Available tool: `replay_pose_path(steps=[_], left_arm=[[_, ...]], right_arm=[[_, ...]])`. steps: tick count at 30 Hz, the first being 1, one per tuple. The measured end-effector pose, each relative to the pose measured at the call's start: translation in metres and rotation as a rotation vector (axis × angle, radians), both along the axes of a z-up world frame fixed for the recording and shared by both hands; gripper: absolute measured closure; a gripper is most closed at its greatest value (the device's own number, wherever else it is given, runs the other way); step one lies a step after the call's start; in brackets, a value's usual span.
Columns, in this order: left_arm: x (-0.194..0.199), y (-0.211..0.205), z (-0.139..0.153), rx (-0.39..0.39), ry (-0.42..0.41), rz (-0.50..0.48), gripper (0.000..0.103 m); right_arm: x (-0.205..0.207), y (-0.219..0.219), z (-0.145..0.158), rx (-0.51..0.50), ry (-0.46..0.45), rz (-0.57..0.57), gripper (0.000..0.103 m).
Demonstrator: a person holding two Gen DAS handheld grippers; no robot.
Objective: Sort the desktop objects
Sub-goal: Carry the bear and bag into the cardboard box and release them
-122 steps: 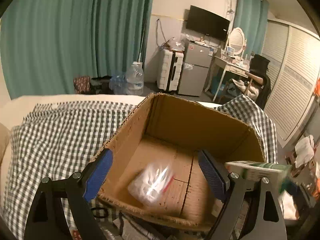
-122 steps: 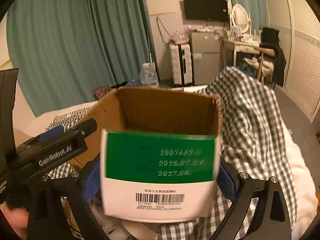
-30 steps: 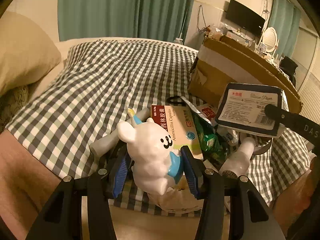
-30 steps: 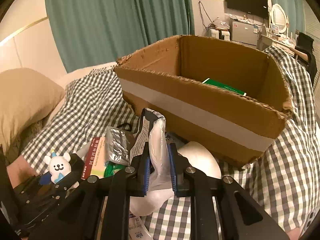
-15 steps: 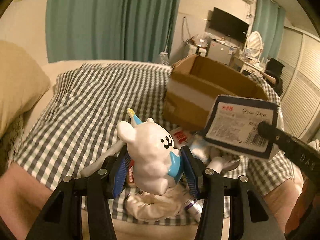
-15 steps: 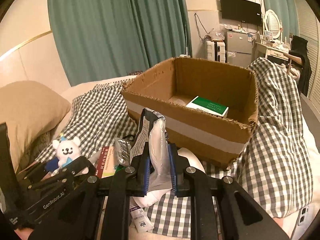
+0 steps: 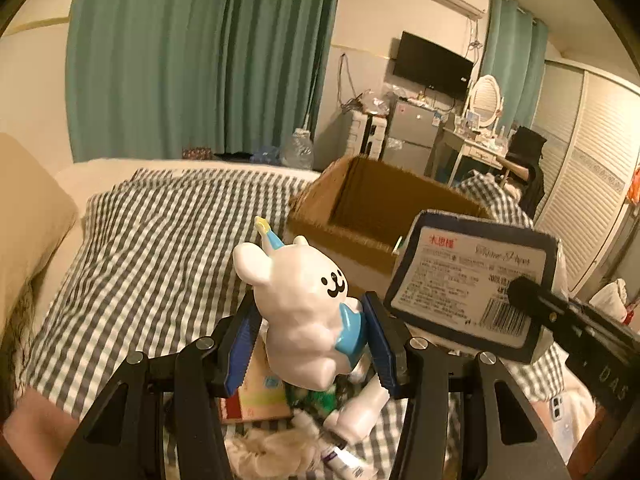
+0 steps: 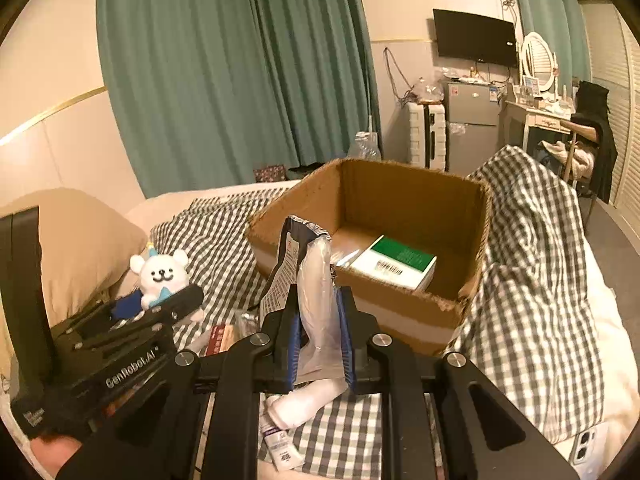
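Left tongs clamped about half-open on a white bear figurine, blue pads pressing its lower body only; head and party hat well above the grip. Top-heavy hold: risk of the figurine pivoting or slipping out if swung quickly, glossy surface giving little friction.

Right tongs pinched nearly closed on a plastic-wrapped tissue pack, gripped at its lower end, the rest standing tall and leaning left. Soft wrap likely to slide or fold; could sag out of the pads mid-carry.

Cardboard box open on the checked bedspread, ahead of both tongs, already holding a green-and-white carton. Near rim ragged; a low approach could snag either item on the edge or shove the box along the soft bed.

Both tongs close side by side, so a collision on the way in seems possible. Leftover clutter below, including a white bottle and a small tube, liable to be knocked if either item drops.
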State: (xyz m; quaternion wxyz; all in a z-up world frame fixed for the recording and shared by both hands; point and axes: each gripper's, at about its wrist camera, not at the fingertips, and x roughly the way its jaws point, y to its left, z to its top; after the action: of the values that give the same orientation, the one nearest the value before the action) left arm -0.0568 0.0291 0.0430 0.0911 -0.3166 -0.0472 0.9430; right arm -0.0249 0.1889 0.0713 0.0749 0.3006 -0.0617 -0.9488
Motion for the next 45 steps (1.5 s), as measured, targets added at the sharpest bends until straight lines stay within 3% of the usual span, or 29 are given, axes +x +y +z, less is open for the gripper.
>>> replay_pose_path(steps=[7, 19, 28, 32, 34, 35, 36, 37, 38, 45], left_arm=[[-0.026, 0.021, 0.024, -0.033, 0.058, -0.034, 0.051], [-0.071, 0.06, 0.031, -0.04, 0.066, -0.092, 0.051], [-0.12, 0.084, 0.016, -0.053, 0.065, -0.098, 0.051], [-0.148, 0.088, 0.002, -0.035, 0.013, -0.101, 0.051], [-0.156, 0.088, -0.003, -0.022, -0.009, -0.11, 0.049], [-0.159, 0.088, -0.005, -0.025, -0.016, -0.108, 0.043], [-0.162, 0.088, -0.006, -0.045, -0.019, -0.086, 0.035], [-0.164, 0.089, -0.007, -0.062, -0.02, -0.068, 0.018], [-0.165, 0.089, -0.007, -0.077, -0.013, -0.044, 0.012], [-0.153, 0.077, 0.003, -0.042, -0.015, -0.036, 0.012]], right_arm=[[-0.015, 0.016, 0.011, 0.01, 0.02, -0.021, 0.087], [-0.054, 0.033, 0.013, 0.02, 0.014, -0.044, 0.087], [-0.099, 0.054, -0.008, 0.008, -0.027, -0.088, 0.086], [-0.116, 0.062, -0.017, -0.002, -0.031, -0.102, 0.085], [-0.12, 0.064, -0.02, -0.002, -0.019, -0.115, 0.079], [-0.121, 0.066, -0.021, -0.005, -0.013, -0.118, 0.063], [-0.122, 0.067, -0.022, -0.008, -0.008, -0.125, 0.045], [-0.121, 0.069, -0.023, -0.008, 0.002, -0.143, 0.04], [-0.122, 0.069, -0.023, -0.007, 0.008, -0.15, 0.04], [-0.112, 0.071, -0.015, -0.012, 0.019, -0.165, 0.04]])
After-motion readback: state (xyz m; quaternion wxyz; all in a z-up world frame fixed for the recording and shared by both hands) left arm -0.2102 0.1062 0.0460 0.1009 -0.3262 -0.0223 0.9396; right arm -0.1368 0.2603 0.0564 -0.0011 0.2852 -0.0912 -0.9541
